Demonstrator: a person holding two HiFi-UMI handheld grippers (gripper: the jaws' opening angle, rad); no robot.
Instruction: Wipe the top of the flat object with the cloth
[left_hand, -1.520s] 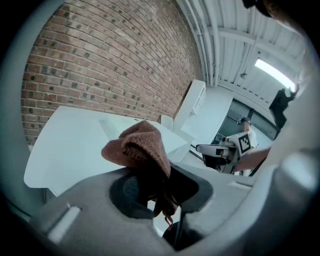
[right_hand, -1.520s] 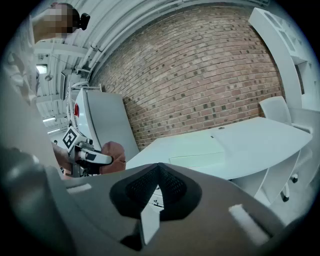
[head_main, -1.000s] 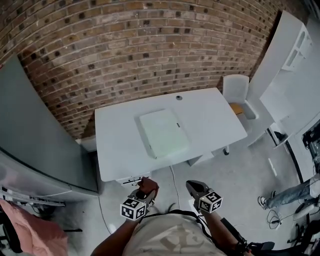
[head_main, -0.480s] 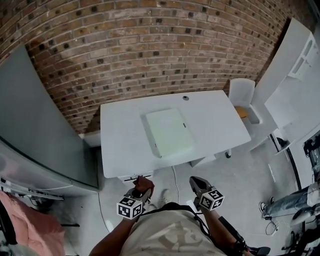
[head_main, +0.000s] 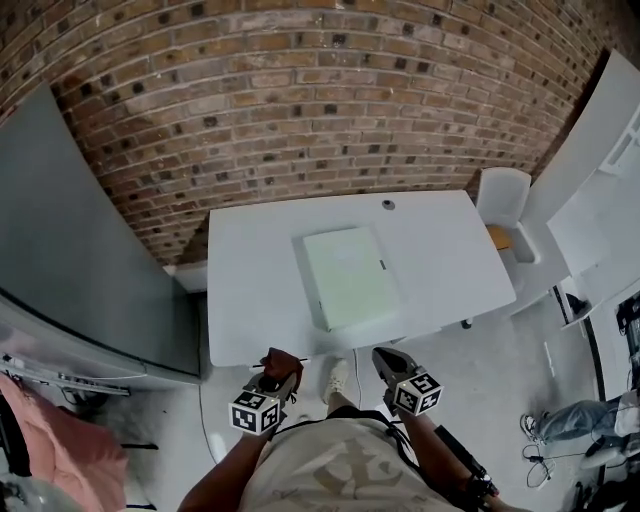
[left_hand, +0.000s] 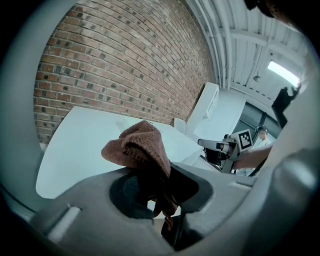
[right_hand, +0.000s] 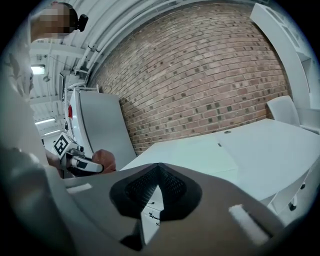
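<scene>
two grippers short of the table (head_main: 250, 300), both off its near edge. left gripper (head_main: 281, 378) clamped on the cloth (left_hand: 142, 147); right gripper (head_main: 386, 360) jaws together, empty. flat object (head_main: 350, 277) lies mid-table. approach step, i judge; next i need to bring the cloth onto its top.

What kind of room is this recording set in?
Probably an office or lab workspace: a white desk near a bare brick wall, a white chair at its end, and a tall grey panel on the left.
</scene>
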